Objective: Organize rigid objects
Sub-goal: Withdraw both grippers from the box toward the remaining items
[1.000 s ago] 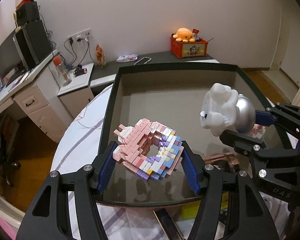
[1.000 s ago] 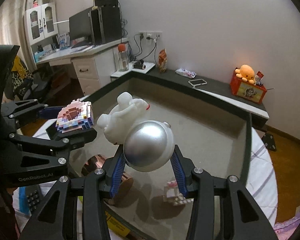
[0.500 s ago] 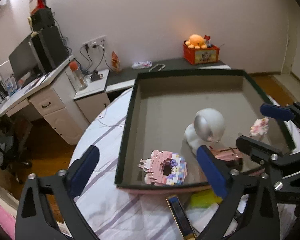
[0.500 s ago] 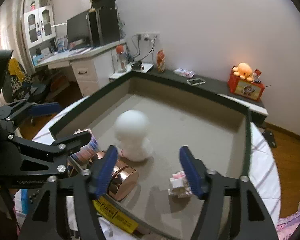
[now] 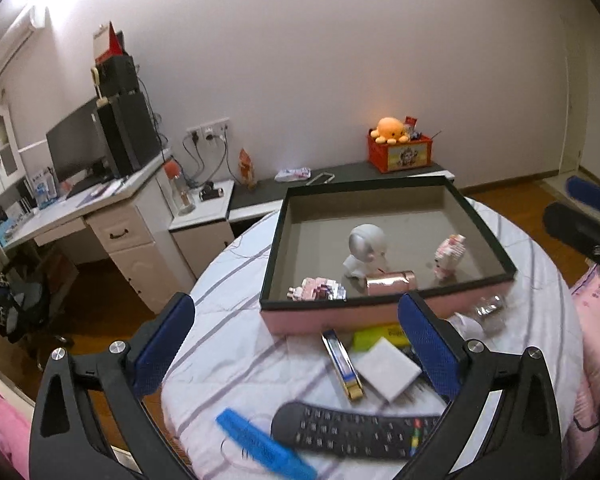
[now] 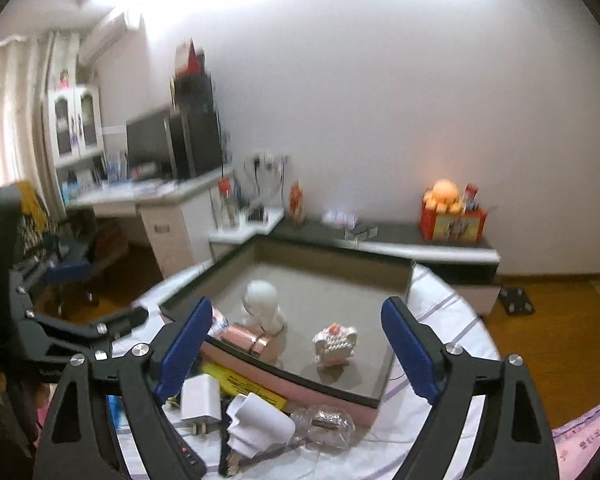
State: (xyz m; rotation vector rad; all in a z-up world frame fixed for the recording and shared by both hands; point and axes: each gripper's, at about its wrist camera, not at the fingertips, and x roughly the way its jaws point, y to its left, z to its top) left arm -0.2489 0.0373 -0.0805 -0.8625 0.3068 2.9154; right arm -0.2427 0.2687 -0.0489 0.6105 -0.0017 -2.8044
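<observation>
A pink box with a dark rim (image 5: 384,314) (image 6: 300,376) sits on the round table. Inside it lie a pastel brick donut (image 5: 318,289), a white figure with a silver helmet (image 5: 365,249) (image 6: 263,305), a rose-gold cylinder (image 5: 390,282) (image 6: 250,340) and a small pink-white brick figure (image 5: 449,256) (image 6: 336,343). My left gripper (image 5: 296,346) is open and empty, pulled back above the table's near side. My right gripper (image 6: 298,350) is open and empty, above the box's near edge.
On the striped cloth in front of the box lie a black remote (image 5: 352,430), a blue comb (image 5: 264,450), a gold-edged slim case (image 5: 342,364), a white square pad (image 5: 388,368), a yellow pack (image 5: 374,336), white chargers (image 6: 256,420) and a clear wrapper (image 6: 324,426).
Both grippers have opened, left the donut and the white figure in the box, and drawn back and up from it.
</observation>
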